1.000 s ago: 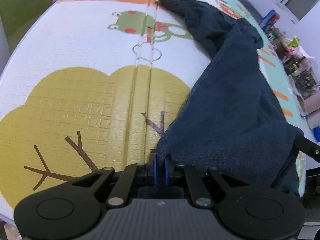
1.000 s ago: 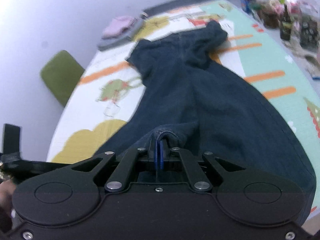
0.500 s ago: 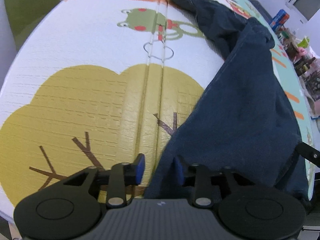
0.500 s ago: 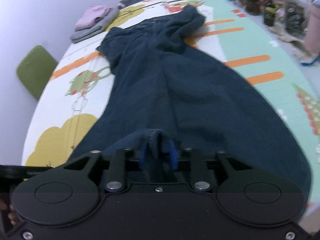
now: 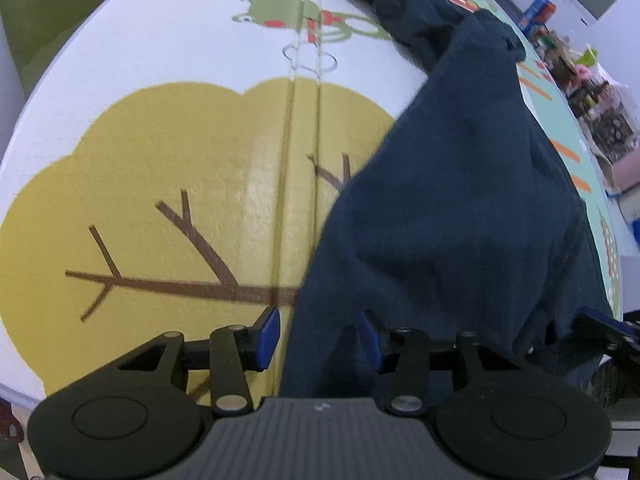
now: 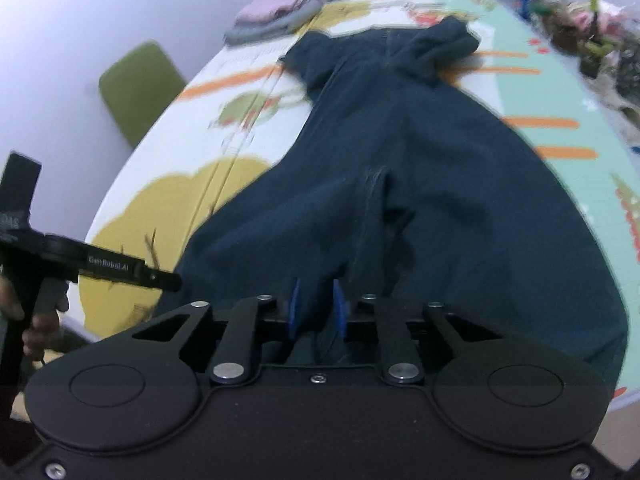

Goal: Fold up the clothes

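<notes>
At the near edge of the play mat, the left gripper stands released, its 2 blue pads wide apart with the hem of the dark blue garment lying loose between them. The right gripper is also parted, a narrower gap, with cloth bunched between its pads. The garment stretches lengthwise across the mat's right half, over the printed yellow tree. Folded clothes sit at the far end, beside a green chair.
</notes>
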Available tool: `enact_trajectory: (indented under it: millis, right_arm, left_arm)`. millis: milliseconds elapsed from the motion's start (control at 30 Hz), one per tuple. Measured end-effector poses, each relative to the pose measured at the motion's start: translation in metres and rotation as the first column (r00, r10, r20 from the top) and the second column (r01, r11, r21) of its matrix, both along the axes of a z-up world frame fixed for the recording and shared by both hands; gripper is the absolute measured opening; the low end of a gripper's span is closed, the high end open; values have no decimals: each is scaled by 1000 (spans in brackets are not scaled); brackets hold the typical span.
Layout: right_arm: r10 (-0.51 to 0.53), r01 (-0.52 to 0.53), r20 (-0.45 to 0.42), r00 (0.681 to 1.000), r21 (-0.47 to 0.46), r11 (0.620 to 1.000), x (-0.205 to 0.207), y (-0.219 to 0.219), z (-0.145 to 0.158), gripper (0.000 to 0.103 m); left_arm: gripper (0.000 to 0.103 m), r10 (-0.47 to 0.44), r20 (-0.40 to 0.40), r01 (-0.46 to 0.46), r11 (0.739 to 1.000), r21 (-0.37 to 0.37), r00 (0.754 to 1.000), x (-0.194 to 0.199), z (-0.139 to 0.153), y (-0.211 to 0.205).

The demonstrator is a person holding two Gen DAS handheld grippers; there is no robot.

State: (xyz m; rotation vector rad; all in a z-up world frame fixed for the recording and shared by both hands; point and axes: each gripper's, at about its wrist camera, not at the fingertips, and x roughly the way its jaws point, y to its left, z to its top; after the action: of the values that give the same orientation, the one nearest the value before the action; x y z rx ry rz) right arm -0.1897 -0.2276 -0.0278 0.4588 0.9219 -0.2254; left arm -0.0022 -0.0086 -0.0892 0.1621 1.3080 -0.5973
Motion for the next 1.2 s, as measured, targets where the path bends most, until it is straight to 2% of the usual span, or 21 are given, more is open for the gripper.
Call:
enact_trajectory:
  millis: [67, 200, 700, 800, 900, 1067, 1167, 1200]
  right_arm:
    - [43, -43, -17, 999, 19, 999, 1, 7, -6, 14]
    - [45, -44, -80, 996, 14, 999, 3, 13, -25, 14]
    - [68, -68, -150, 986, 7, 998, 8, 25, -58, 15]
    - [67, -66, -157, 985, 11, 998, 11, 26, -63, 19]
    - [71, -69, -163, 984, 19, 997, 15, 29, -68, 28]
    - [60, -63, -184, 981, -14, 998, 20, 38, -75, 29]
    - [42, -44, -185, 982, -7, 999, 22, 37, -78, 27]
    - [39, -41, -184, 982, -7, 999, 23, 38, -79, 24]
  left_arm:
    - [46, -13, 5, 13, 1000, -5, 1000, -6, -1, 1]
    - [50, -37, 10, 37, 999, 2, 999, -15, -4, 3]
    - [58, -87, -28, 88, 996, 15, 996, -29, -21, 8]
    - [60, -99, -27, 99, 995, 18, 995, -30, -23, 6]
    - [63, -107, -28, 108, 994, 20, 994, -31, -24, 3]
    - [62, -121, -33, 121, 993, 10, 992, -30, -25, 0]
    - [55, -130, -23, 130, 991, 22, 991, -30, -26, -4]
    - [50, -130, -18, 130, 991, 21, 991, -30, -25, -5]
